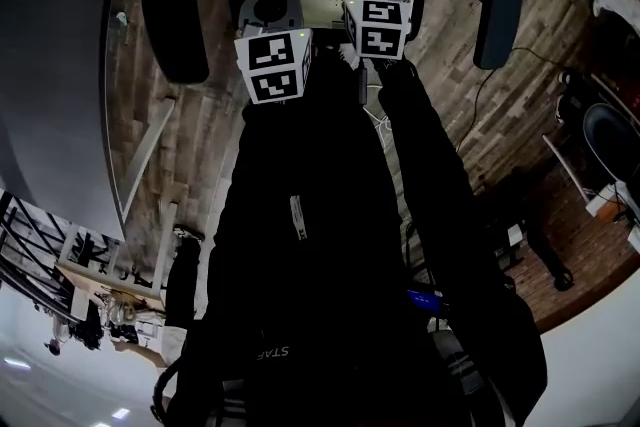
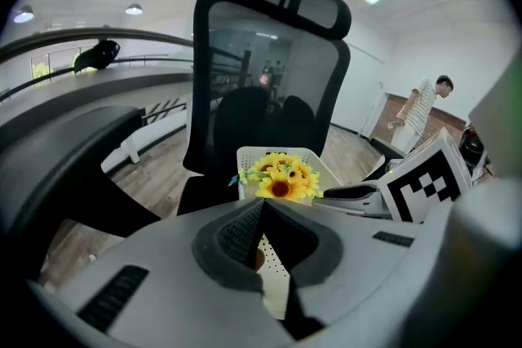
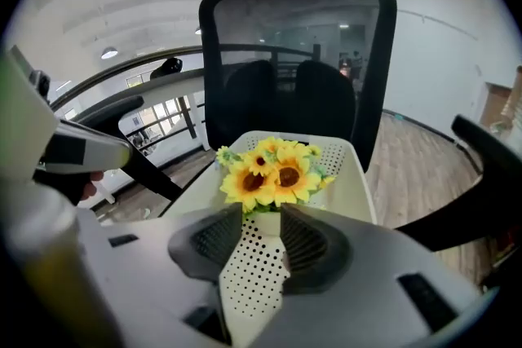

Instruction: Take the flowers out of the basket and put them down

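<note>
While the flowers (image 3: 269, 175) sit in the basket (image 3: 347, 175) on the chair (image 3: 294, 53), the right gripper (image 3: 263, 212) holds its fingers slightly apart, empty. The left gripper (image 2: 261, 206) has its fingers closed on nothing.

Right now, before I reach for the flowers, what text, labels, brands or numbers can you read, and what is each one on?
"STAF": pale letters, seen upside down on the person's dark clothing; any further letters can't be made out.
Left marker cube and right marker cube: black-and-white square patterns only, no letters or numbers.
Basket, flowers, chair: no print visible.
</note>
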Demonstrator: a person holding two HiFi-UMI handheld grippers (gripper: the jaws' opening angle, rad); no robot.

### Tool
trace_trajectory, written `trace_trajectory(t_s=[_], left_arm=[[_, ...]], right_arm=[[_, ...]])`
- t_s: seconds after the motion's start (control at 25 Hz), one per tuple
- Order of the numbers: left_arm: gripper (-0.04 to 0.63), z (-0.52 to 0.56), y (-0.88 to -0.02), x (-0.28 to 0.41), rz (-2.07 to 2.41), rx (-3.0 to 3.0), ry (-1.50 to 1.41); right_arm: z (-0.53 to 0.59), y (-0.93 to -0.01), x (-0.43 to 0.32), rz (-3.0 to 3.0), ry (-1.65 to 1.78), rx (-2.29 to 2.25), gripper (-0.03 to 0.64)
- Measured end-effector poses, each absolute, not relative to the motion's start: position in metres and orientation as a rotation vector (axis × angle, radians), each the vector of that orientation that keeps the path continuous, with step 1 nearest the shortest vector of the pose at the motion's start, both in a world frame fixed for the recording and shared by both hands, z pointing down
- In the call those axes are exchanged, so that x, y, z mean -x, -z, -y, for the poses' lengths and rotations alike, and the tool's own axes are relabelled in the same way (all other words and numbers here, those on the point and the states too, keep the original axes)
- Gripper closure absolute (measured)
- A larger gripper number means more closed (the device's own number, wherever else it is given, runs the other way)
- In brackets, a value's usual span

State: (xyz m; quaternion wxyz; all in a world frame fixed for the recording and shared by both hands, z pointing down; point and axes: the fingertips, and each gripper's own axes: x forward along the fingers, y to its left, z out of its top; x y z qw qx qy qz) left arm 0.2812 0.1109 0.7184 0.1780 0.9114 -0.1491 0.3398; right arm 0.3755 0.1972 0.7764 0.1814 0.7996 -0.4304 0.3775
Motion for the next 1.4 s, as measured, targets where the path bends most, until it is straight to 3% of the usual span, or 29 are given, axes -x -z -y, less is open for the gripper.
trace_trajectory(t_s=[0.16,0.36,0.72,0.92,1.4], left_arm=[[0.595,-0.104,-0.744,-0.284,0.44,-2.558,-1.009],[0.595,-0.095,-0.763,-0.29,0.448,-2.542,-1.022],[0.595,-0.076,-0.774,-0.298,0.501,-2.538,-0.967],[0.595,-0.064,-0.775,-0.306,0.521,-2.548,-0.943],[0.595,-0.036,-0.782,-0.32,0.544,-2.547,-0.945]], right_arm=[[-0.193,-0.808,-0.385,1.228,-1.086,-2.204,0.423],[-0.188,-0.85,-0.392,1.229,-1.121,-2.142,0.291],[-0.159,-0.891,-0.432,1.192,-1.076,-2.182,0.145],[-0.141,-0.904,-0.443,1.145,-1.048,-2.233,0.109],[-0.098,-0.927,-0.477,1.061,-1.118,-2.292,0.109]])
